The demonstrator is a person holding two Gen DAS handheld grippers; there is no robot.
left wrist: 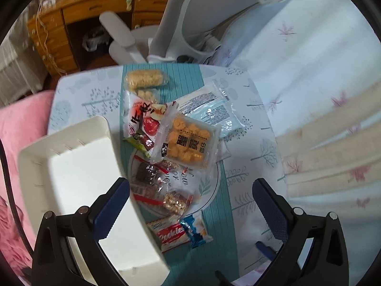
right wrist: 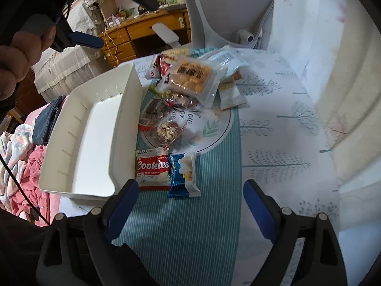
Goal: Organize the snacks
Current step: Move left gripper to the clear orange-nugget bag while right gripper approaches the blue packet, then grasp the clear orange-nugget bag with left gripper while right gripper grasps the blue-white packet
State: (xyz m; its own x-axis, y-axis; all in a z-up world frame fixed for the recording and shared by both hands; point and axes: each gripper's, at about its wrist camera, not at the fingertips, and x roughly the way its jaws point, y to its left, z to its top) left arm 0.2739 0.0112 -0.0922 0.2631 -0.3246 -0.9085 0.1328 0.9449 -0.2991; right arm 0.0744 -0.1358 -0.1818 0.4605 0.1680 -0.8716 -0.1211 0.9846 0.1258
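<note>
A pile of wrapped snacks lies on a teal striped runner [right wrist: 190,226]. It includes an orange biscuit pack [left wrist: 189,143] [right wrist: 190,77], a red Cookies pack [left wrist: 172,236] [right wrist: 152,169], a blue packet [left wrist: 196,230] [right wrist: 182,174] and nut bars [left wrist: 175,201] [right wrist: 167,130]. An empty white tray [left wrist: 78,166] [right wrist: 92,131] stands left of the pile. My left gripper [left wrist: 190,205] is open above the nut bars, holding nothing. My right gripper [right wrist: 190,205] is open above the runner, just before the blue packet. The left gripper also shows in the right wrist view [right wrist: 81,39], held high.
A grey office chair [left wrist: 190,23] [right wrist: 228,12] stands at the table's far edge. A wooden desk [left wrist: 71,23] [right wrist: 142,28] is behind it. Pink bedding [left wrist: 21,124] [right wrist: 31,166] lies left of the table. A floral bedspread [left wrist: 309,71] is on the right.
</note>
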